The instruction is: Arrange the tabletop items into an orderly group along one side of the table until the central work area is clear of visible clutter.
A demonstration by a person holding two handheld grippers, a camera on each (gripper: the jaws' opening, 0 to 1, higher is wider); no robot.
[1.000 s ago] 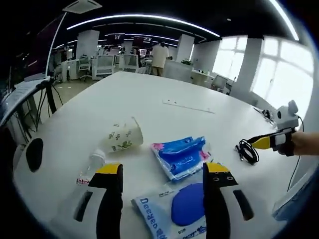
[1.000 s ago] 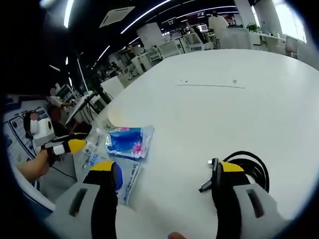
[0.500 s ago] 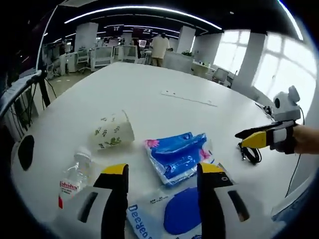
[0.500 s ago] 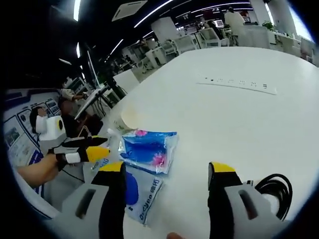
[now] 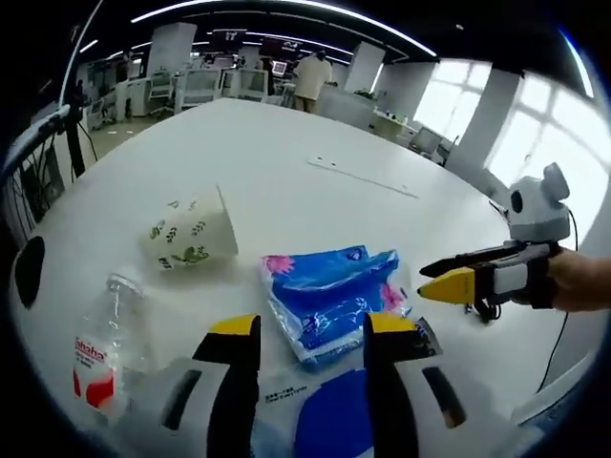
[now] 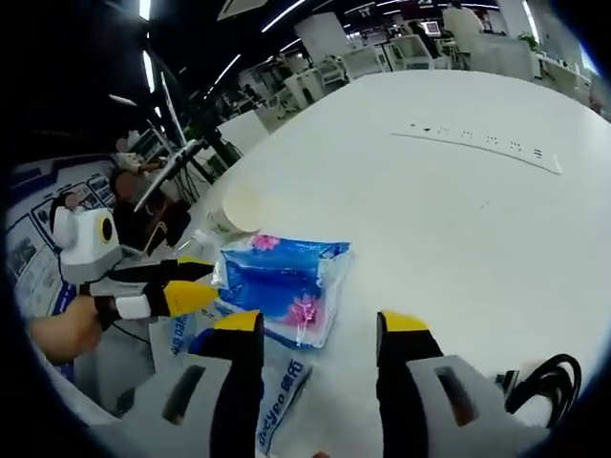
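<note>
On the white table (image 5: 286,162), a blue packet (image 5: 329,301) lies just ahead of both parted grippers.

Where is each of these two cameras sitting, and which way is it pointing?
Left gripper view: rides on the left gripper, looking across the white table at a tipped cup, bottle and blue packet; a hand holds the right gripper.
Right gripper view: rides on the right gripper, facing the blue packet, with a black cable beside it; a hand holds the left gripper.
Both share the packet, cup and table.
</note>
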